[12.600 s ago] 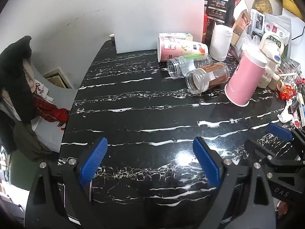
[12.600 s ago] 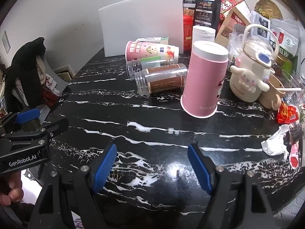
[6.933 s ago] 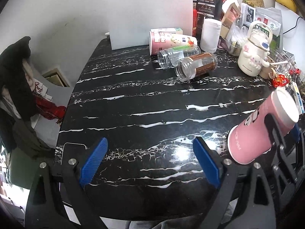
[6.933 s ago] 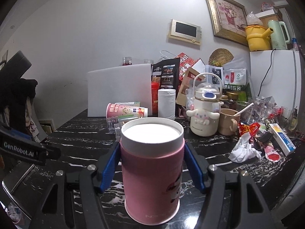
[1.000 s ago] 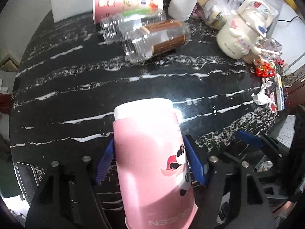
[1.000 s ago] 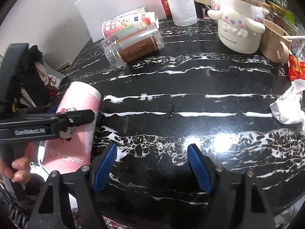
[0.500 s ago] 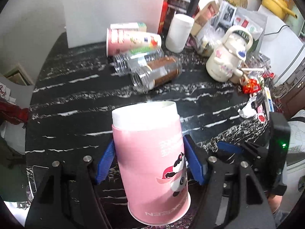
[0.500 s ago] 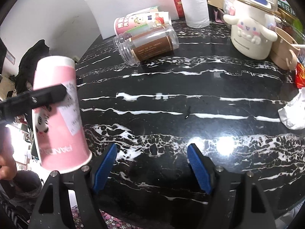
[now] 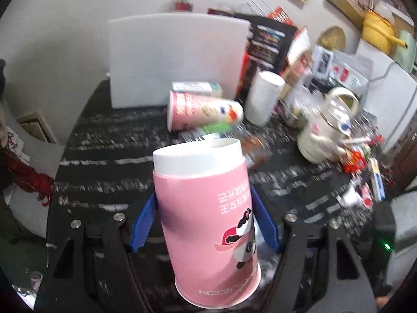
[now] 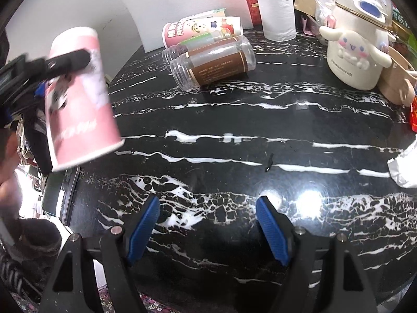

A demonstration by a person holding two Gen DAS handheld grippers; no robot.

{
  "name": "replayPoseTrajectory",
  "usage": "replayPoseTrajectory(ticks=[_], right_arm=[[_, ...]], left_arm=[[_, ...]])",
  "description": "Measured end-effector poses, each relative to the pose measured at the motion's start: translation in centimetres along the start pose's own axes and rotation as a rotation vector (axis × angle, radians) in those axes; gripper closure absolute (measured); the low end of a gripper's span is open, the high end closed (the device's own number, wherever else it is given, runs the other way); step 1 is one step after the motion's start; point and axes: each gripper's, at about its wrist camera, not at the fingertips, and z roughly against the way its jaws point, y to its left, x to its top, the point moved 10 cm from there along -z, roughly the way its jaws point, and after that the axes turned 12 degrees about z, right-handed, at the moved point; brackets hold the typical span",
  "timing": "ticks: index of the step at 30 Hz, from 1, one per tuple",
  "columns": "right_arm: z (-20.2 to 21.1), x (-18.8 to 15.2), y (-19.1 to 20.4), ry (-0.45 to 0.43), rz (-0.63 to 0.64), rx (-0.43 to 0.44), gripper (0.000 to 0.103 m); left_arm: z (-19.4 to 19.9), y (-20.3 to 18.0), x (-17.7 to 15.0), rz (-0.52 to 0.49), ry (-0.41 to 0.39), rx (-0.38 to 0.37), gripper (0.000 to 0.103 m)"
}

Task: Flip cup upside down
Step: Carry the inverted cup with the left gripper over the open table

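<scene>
My left gripper (image 9: 206,224) is shut on the pink paper cup (image 9: 206,221), which carries a panda print. The cup is upside down, white base up and wide rim down, and hangs in the air above the black marble table (image 9: 104,182). In the right wrist view the same cup (image 10: 80,104) is at the left, blurred, tilted, with a black finger (image 10: 67,62) across it. My right gripper (image 10: 208,224) is open and empty, low over the table's near edge.
Two clear jars (image 10: 216,62) and a printed cup (image 10: 200,31) lie on their sides mid-table. A white board (image 9: 177,57), paper roll (image 10: 277,10), white kettle (image 10: 357,49), beige mug (image 10: 398,83) and crumpled tissue (image 10: 404,164) crowd the back and right.
My left gripper has lifted and tilted up with the cup, so the view now takes in the wall and shelf. The right gripper has barely moved.
</scene>
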Motion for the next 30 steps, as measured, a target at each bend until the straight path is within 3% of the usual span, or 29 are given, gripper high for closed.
replayPoseTrajectory(ticks=[4,11,18,22,30], right_arm=[[-0.5,0.3,0.0,0.009,0.002,-0.001,0.026],[-1.6,1.0,0.0,0.024,0.015,-0.004,0.026],[-1.9,1.4,0.4,0.021,0.032,0.000,0.026],[-1.7,1.5,0.5,0.005,0.036,-0.001,0.026],[-0.3,1.1,0.6,-0.034,0.027,0.001,0.026]], left_arm=[[-1.4,1.2,1.2,-0.036,-0.099,0.071,0.034],[-2.5,2.9,1.1,-0.032,-0.227,0.133,0.034],[-3.2,4.0,-1.0,0.000,-0.250,0.150,0.034],[-2.6,4.7,-2.5,0.014,-0.323,0.176,0.034],[-1.7,5.0,-5.2,0.028,-0.382,0.187,0.034]])
